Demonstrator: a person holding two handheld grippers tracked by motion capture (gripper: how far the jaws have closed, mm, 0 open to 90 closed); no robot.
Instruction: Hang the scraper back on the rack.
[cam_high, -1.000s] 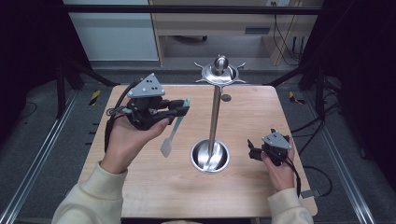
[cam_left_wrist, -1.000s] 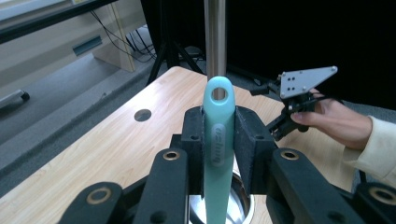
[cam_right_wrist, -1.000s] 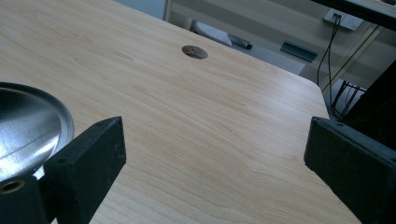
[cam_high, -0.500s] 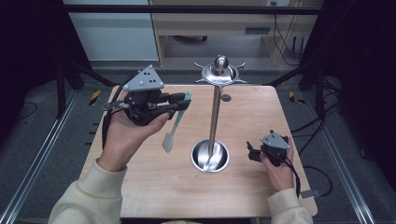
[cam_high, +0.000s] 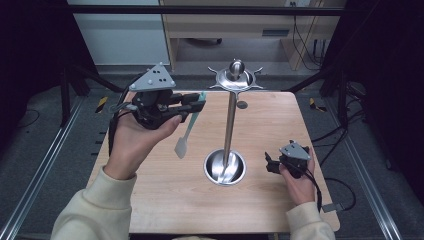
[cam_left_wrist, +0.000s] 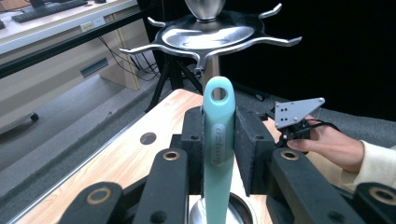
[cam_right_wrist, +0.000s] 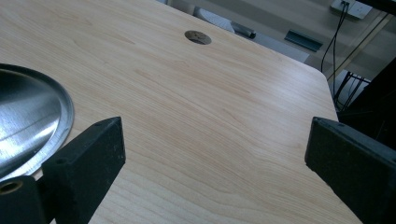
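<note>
High view: light wooden tabletop (cam_high: 165, 200) with rounded corners, small round hole (cam_high: 242, 105) near far edge; grey carpet floor around, pale desk and cables behind, dark at both sides. Tall polished steel rack with hooked arms (cam_high: 233, 79) standing mid-table on a dished round base (cam_high: 225, 167); dish holds nothing but reflections. Left gripper (cam_high: 192, 102) raised above far-left part of table, jaws clamped on mint-green plastic spatula (cam_high: 186, 135) near its handle end; blade hangs down and toward the near side, off the wood, left of the rack pole. Right gripper (cam_high: 269, 164) low at right side, just beside rack base, apart from it.

Left gripper view: spatula handle with hanging hole (cam_left_wrist: 218, 93) upright between black pads, pinched tight on both sides; hooked arms of rack above and beyond it.

Right gripper view: jaws spread wide, bare wood between, nothing gripped; base rim (cam_right_wrist: 65, 116) at left, table's right edge close at right. Open wood at near-left.
</note>
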